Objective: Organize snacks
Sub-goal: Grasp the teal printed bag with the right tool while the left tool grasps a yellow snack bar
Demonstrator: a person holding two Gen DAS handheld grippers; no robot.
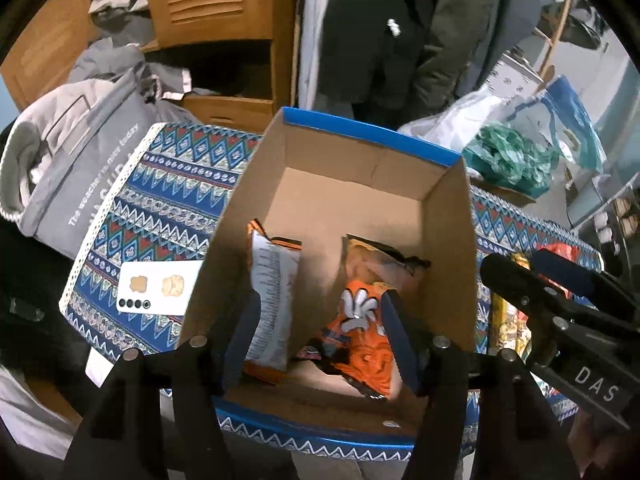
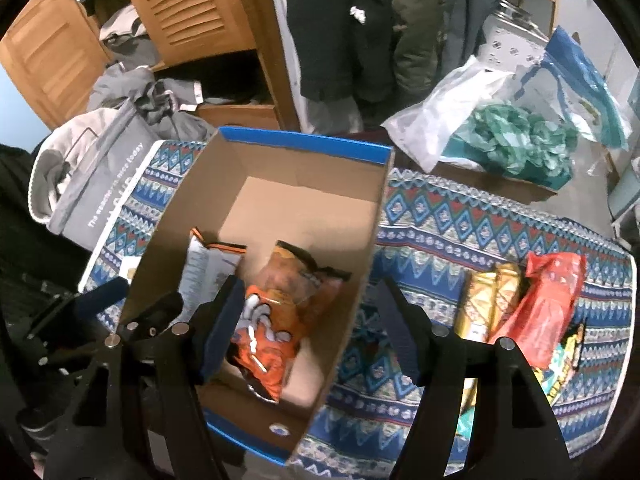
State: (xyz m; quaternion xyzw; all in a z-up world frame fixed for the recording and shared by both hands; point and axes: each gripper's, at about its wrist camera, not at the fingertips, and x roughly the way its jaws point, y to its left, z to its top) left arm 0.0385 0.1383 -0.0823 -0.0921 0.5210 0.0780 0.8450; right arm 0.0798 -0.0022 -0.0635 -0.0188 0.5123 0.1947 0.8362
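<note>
A cardboard box with a blue rim (image 1: 372, 140) (image 2: 304, 140) stands on the patterned tablecloth (image 2: 460, 232). Two snack bags lean inside it at the near end: a white bag with orange edges (image 1: 272, 296) (image 2: 204, 272) and an orange bag (image 1: 364, 320) (image 2: 276, 312). My left gripper (image 1: 320, 340) hovers open over both bags, a finger beside each, pressing neither. My right gripper (image 2: 310, 324) is open astride the box's right wall, its left finger by the orange bag. On the cloth to the right lie a gold packet (image 2: 492, 300), a red packet (image 2: 548, 300) and a yellow-green packet (image 2: 568, 364).
A white phone (image 1: 160, 288) lies on the cloth left of the box. A grey fabric hamper (image 1: 80, 168) stands off the table's left corner. Plastic bags with green contents (image 2: 516, 148) sit at the back right. Wooden cupboards and hanging coats (image 1: 380, 28) are behind.
</note>
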